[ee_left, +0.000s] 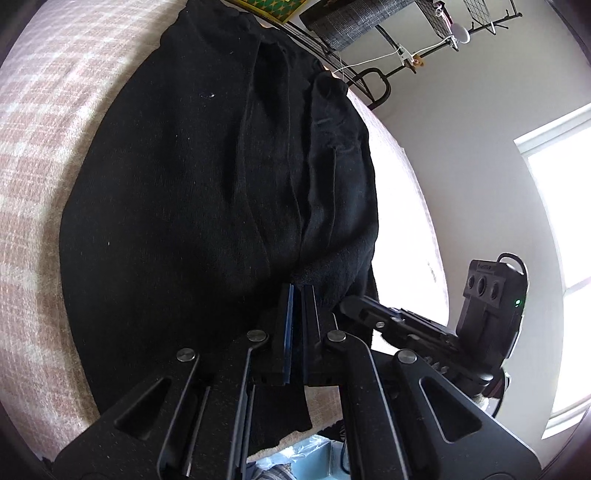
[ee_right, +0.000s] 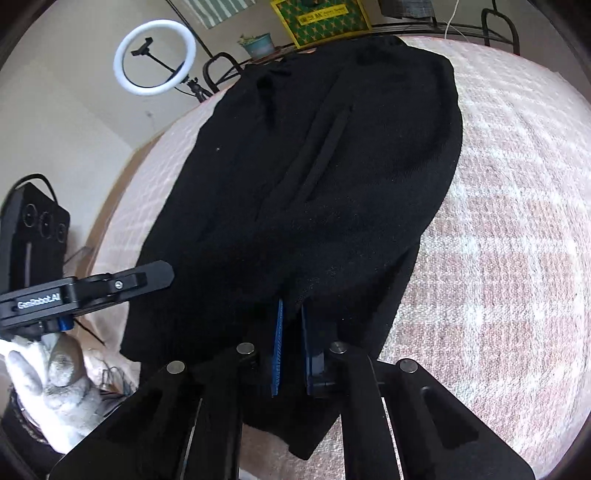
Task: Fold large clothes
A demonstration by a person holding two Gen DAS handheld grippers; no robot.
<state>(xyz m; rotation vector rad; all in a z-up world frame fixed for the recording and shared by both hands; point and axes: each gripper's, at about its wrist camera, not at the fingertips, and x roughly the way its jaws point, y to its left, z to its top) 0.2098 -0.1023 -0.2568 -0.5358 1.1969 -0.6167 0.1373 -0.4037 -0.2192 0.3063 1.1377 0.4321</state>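
A large black garment (ee_left: 207, 177) lies lengthwise on a pink and white checked cover (ee_left: 40, 155), with long folds running along it. My left gripper (ee_left: 298, 291) is shut on the garment's near hem, and black cloth bunches at its tips. In the right wrist view the same garment (ee_right: 314, 177) spreads away from me. My right gripper (ee_right: 291, 308) has its blue pads shut on the near hem, with cloth between them. The two grippers hold the hem side by side. Each shows in the other's view: the right tool's body (ee_left: 406, 326) and the left tool's body (ee_right: 92, 288).
A white gloved hand (ee_right: 48, 376) holds the left tool. Beyond the cover's far edge stand a ring light (ee_right: 155, 57), a potted plant (ee_right: 258, 44), a yellow and green box (ee_right: 321, 16) and a wire rack (ee_left: 369, 74). A bright window (ee_left: 561, 258) is on the right.
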